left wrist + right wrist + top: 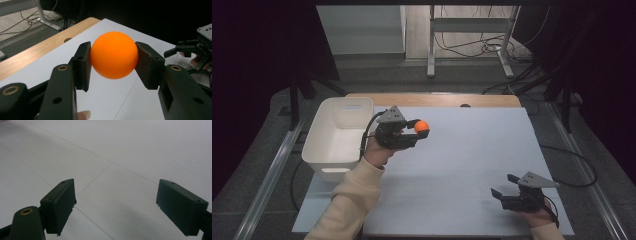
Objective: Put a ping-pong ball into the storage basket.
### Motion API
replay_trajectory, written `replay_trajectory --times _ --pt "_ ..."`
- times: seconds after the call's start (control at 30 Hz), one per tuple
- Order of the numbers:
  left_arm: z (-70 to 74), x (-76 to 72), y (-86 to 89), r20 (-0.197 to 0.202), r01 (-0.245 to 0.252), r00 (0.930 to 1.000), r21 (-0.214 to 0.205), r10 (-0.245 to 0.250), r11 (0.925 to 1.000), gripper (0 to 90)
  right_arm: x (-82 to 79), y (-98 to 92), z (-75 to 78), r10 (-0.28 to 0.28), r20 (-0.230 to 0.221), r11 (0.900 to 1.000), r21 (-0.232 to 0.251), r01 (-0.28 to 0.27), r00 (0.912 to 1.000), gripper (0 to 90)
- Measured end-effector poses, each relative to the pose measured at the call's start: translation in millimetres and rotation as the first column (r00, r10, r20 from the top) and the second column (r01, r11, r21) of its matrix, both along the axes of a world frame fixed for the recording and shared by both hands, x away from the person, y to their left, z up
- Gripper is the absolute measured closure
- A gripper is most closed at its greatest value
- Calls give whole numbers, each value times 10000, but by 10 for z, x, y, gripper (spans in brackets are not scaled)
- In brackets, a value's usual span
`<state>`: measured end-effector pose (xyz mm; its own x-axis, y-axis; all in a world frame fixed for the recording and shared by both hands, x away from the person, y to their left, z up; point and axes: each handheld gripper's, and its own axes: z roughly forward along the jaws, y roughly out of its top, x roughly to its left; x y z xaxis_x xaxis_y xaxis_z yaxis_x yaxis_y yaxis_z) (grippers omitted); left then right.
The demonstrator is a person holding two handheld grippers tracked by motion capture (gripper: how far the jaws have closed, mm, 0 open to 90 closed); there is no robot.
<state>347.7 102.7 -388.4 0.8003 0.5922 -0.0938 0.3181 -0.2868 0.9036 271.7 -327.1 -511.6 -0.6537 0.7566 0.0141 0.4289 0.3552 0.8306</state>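
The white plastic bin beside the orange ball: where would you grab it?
By the long rim of the white plastic bin facing the left gripper, coming from above, one jaw inside, one outside. Its thin upright walls and open top suit that, probably.

From where I stand there is no writing to read anywhere. The orange ball is plain all over, with no logo or number on the side that shows. The white bin carries a pale patch near its far rim that could be a label, but it is too small and washed out to tell. The white sheet on the counter bears only thin straight lines, no marks or figures. The black fingers show bare screw holes and a brass rivet, nothing printed.
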Motion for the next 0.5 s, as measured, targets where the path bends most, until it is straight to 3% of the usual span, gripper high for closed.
replay_trajectory --times 0.5 --pt "70 -12 137 173 -328 9993 -231 332 9992 501 -1 1 0 -5 5 10000 -13 5 10000 166"
